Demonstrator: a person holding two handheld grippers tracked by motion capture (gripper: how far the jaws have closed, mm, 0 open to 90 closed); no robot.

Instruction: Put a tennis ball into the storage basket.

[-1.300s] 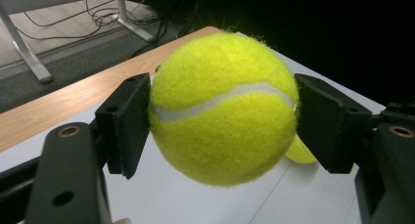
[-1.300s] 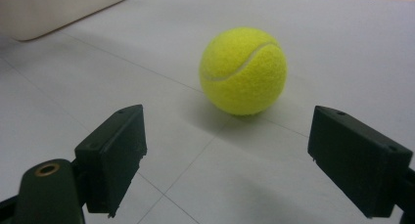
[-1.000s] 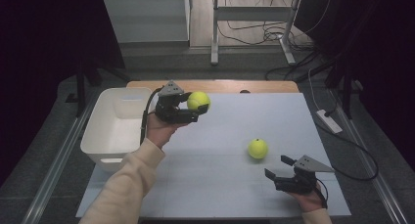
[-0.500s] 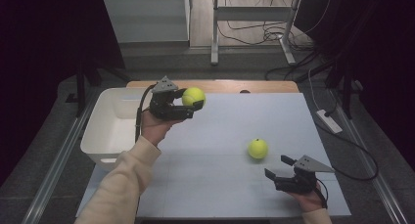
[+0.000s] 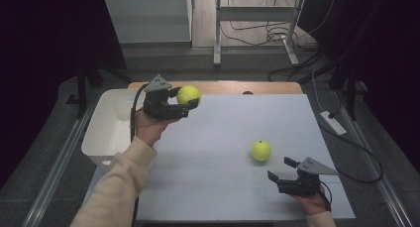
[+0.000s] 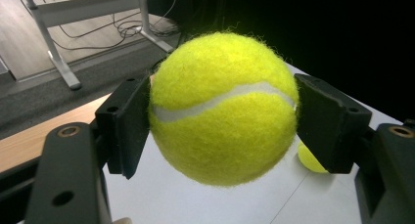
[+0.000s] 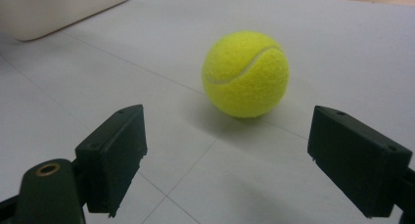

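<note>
Balls are the work here, and the white bin (image 5: 106, 133) is the landmark. Just right of the bin's far corner, the left gripper (image 5: 190, 102) holds one ball (image 5: 188, 94) clenched above the table (image 5: 237, 123). The bin lies to the left of this ball, and nothing stands between. Well right of the bin, the second ball (image 5: 260, 150) rests on the table, just before the right gripper (image 5: 280, 170), whose jaws stand wide apart.
</note>
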